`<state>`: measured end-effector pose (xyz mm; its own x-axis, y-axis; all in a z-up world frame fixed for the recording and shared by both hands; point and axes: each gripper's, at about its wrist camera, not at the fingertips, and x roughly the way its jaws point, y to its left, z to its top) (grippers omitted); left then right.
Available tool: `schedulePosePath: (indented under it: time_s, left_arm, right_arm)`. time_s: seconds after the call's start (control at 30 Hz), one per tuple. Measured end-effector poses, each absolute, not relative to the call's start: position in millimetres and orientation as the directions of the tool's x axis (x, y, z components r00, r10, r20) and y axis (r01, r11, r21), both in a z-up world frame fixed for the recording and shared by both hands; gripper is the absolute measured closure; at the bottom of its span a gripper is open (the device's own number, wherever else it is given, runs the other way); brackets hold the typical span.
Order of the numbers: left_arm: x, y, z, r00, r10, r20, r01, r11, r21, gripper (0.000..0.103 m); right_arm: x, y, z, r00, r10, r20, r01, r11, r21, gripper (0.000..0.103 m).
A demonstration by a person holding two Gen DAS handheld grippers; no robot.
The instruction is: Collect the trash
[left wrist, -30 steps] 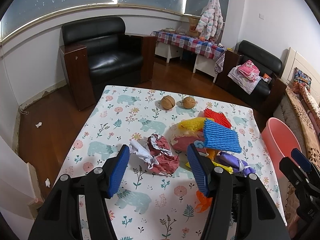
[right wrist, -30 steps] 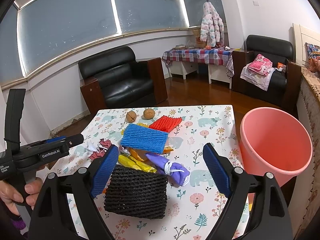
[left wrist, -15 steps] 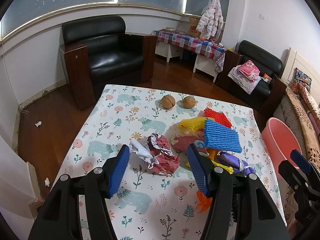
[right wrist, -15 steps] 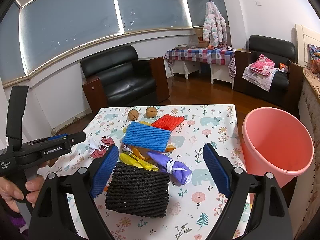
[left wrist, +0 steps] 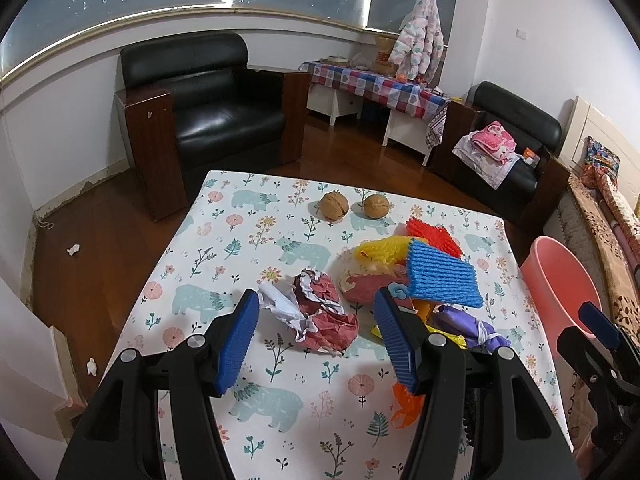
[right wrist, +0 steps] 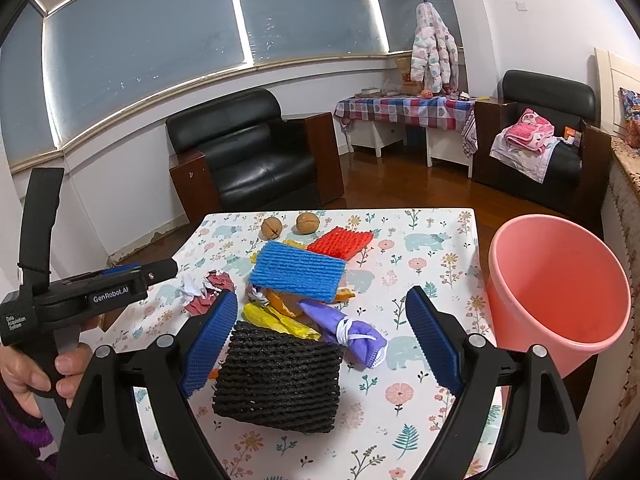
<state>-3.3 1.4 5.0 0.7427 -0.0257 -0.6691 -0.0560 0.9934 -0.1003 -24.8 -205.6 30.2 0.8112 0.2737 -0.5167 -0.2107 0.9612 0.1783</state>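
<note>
A pile of trash lies on the floral table (left wrist: 256, 240): a crumpled red-and-white paper wad (left wrist: 320, 312), blue foam net (left wrist: 440, 276), red foam net (left wrist: 434, 234), yellow foam net (left wrist: 380, 248), purple wrapper (right wrist: 348, 330), black foam net (right wrist: 280, 376). My left gripper (left wrist: 316, 344) is open and empty, with the paper wad between and just beyond its fingertips. My right gripper (right wrist: 320, 344) is open and empty, above the black net. A pink bucket (right wrist: 556, 292) stands off the table's right edge.
Two walnuts (left wrist: 334, 206) sit at the table's far side. Black armchairs (left wrist: 200, 108) and a checkered side table (left wrist: 380, 88) stand beyond. Wooden floor surrounds the table. The left gripper body (right wrist: 80, 292) shows in the right wrist view.
Both grippers have barely moved; the right wrist view has shifted slightly. Both stay open and nothing has been grasped.
</note>
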Motion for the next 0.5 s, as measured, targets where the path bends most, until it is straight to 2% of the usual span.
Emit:
schedulePosePath:
  time_s: [0.3, 0.5]
  left_arm:
    - [-1.4, 22.2, 1.9, 0.763, -0.094, -0.639, -0.017, 0.986, -0.164, 0.044]
    - [4.2, 39.9, -14.8, 0.731, -0.074, -0.678, -0.063, 0.983, -0.175, 0.044]
  right_arm:
    - [-23.9, -209.7, 25.8, 0.782, 0.318, -0.536, -0.251, 0.948, 0.196, 0.018]
    - [-24.0, -213.4, 17.8, 0.762, 0.341, -0.551, -0.265, 0.94, 0.215, 0.019]
